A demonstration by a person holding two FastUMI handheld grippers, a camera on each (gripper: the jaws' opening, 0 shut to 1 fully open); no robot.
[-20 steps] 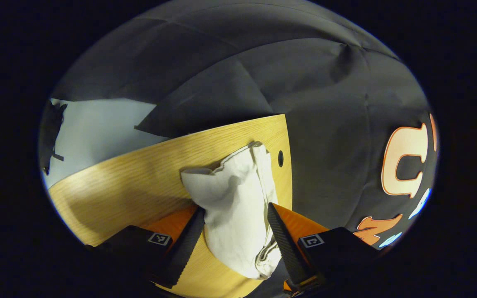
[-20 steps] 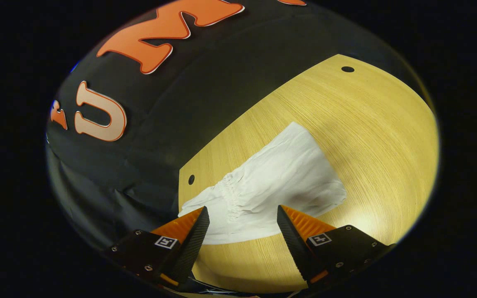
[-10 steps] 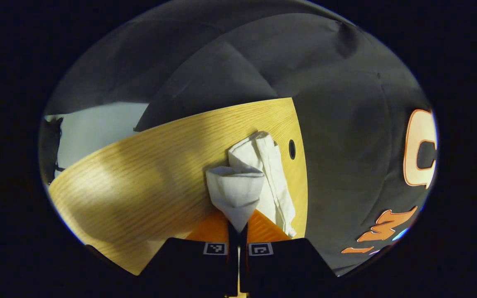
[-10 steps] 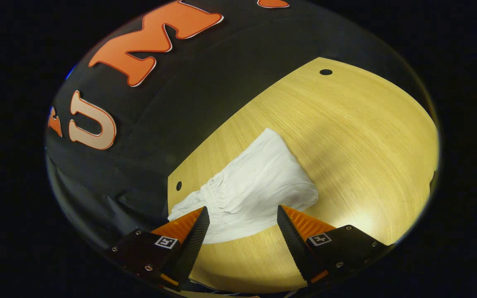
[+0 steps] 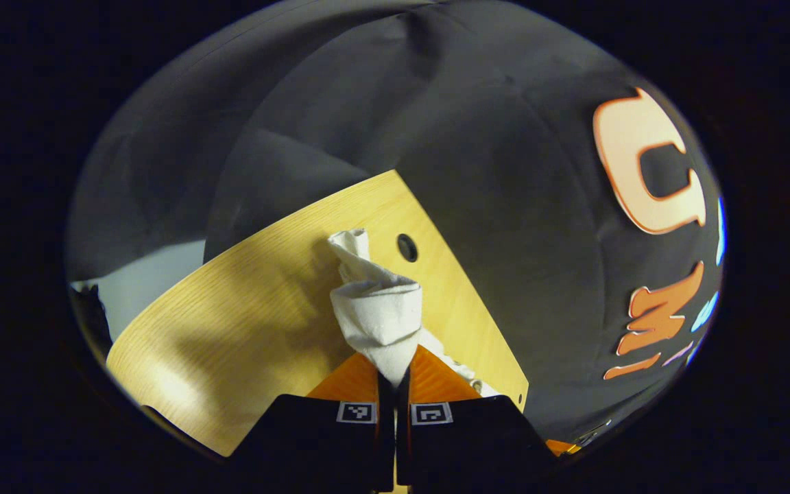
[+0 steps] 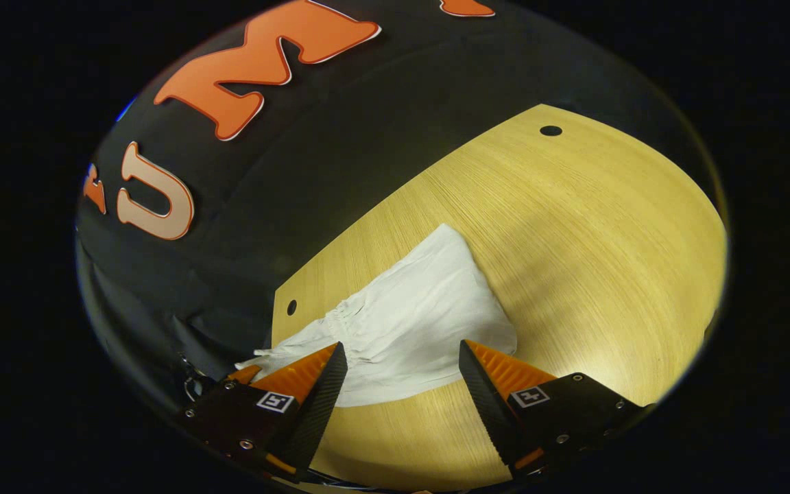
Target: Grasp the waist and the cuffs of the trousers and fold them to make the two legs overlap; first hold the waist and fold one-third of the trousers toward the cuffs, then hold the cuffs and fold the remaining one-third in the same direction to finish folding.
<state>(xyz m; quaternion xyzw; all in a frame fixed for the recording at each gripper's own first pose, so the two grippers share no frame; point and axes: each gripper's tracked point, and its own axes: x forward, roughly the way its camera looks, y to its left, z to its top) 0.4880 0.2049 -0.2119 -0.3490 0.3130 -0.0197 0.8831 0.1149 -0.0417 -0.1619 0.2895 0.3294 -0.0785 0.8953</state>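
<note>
Recording booth: black cloth wall [image 6: 340, 171] backing bare wooden table [image 6: 573, 226] with drilled holes.

The left gripper view looks close along the wooden table [image 5: 244, 309] toward its corner. The right gripper view looks down on this table [image 6: 573, 226] from higher.

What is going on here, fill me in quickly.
A person is folding white trousers on a wooden table with two handheld grippers. The left gripper is shut on a bunched end of the cloth, which rises in a cone just ahead of its fingers. The right gripper hangs open over the trousers near the gathered waistband, both fingers apart and gripping nothing. The garment lies close to the table's edge by the black booth wall. The folding does not look finished yet.
</note>
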